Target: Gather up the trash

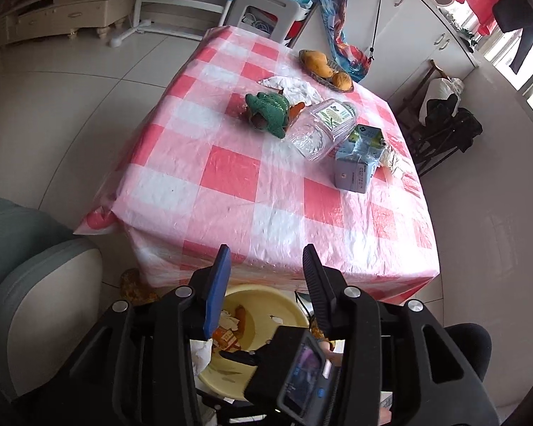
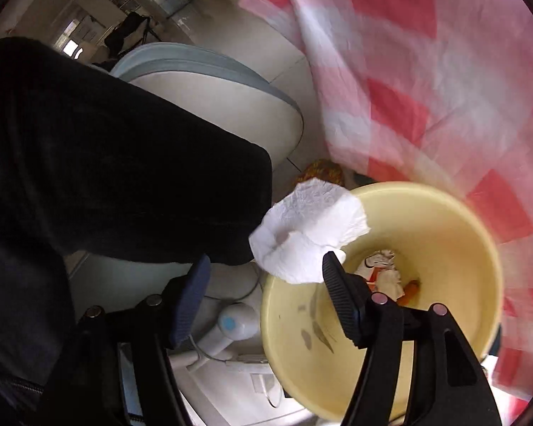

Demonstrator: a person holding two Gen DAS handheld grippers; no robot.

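Note:
My left gripper (image 1: 266, 259) stands open and empty above the near edge of the pink checked table (image 1: 231, 174). Below it on the floor sits a yellow basin (image 1: 277, 305) with wrappers and tissue inside. On the table lie a crumpled white tissue (image 1: 295, 88), a clear plastic container (image 1: 323, 127) and a blue carton (image 1: 357, 163). In the right wrist view my right gripper (image 2: 266, 259) is open over the rim of the basin (image 2: 444, 248). A white tissue (image 2: 309, 234) hangs loose at its right fingertip, not pinched. Wrappers (image 2: 383, 273) lie in the basin's bottom.
A green knitted toy (image 1: 268, 108) and a basket of orange fruit (image 1: 325, 67) are on the table. A grey-white armchair (image 1: 35, 284) stands left. A person's dark-clad leg (image 2: 106, 159) is beside the basin, and a white appliance with cable (image 2: 231, 326) lies on the floor.

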